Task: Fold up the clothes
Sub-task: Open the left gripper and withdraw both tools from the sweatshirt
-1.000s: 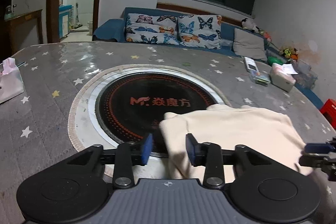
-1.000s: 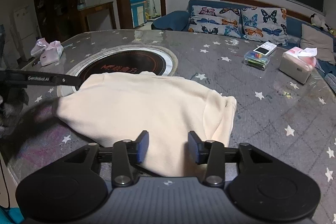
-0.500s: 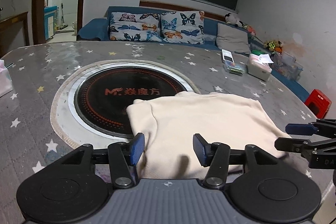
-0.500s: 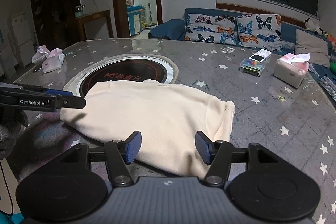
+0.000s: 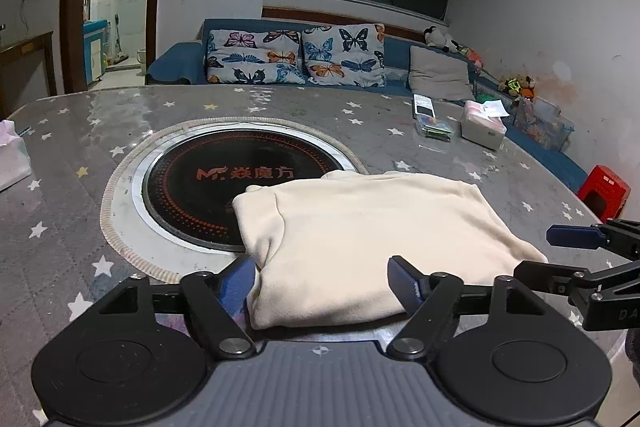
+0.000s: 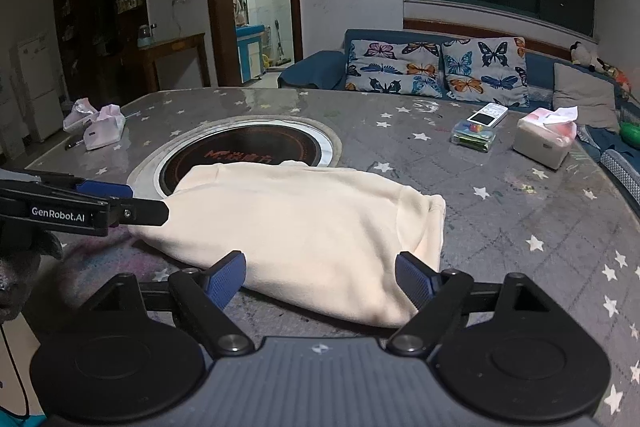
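Both grippers, left (image 5: 322, 285) and right (image 6: 320, 279), hang wide open, holding nothing, framing the folded top (image 6: 304, 223), seemingly released.

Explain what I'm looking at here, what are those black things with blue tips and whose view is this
Each picture comes from a camera mounted on a hand-held grabbing tool; a person carries one in each hand. The black arms with blue pads are its tongs. The left tongs and right tongs are both open, holding nothing. Between them lies a folded cream fleece garment on a grey star-patterned table, partly covering a round black built-in cooktop. Each view also catches the other tool at its edge. Farther back sit a white tissue box and a remote control.
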`<state>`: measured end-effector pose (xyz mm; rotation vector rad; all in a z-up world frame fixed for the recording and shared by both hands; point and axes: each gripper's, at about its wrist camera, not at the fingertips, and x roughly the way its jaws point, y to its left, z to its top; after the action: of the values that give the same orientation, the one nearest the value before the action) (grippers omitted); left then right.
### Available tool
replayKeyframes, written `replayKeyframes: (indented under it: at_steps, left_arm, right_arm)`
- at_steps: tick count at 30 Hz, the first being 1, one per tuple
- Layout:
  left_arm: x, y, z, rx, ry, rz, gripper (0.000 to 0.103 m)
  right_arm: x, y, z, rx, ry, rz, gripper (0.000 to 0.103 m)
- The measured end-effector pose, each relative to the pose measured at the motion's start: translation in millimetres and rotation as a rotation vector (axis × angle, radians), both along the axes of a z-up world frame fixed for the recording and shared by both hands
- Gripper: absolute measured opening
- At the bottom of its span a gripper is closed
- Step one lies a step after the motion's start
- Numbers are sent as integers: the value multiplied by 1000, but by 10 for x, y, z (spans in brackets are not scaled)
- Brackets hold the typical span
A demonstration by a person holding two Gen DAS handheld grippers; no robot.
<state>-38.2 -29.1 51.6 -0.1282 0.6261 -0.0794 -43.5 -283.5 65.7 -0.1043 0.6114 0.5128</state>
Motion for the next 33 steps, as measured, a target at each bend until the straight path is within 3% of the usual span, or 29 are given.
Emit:
replayKeyframes:
  at_steps: [18,33]
  left_arm:
    - [-251,-111,107,14,-54,-27,94]
    - [-382,-123,148,23,-83,-28,103]
  right_arm:
    - [-247,-50,113,29,-66,-50,103]
    - [-406,-57,202,54,-108,-48,103]
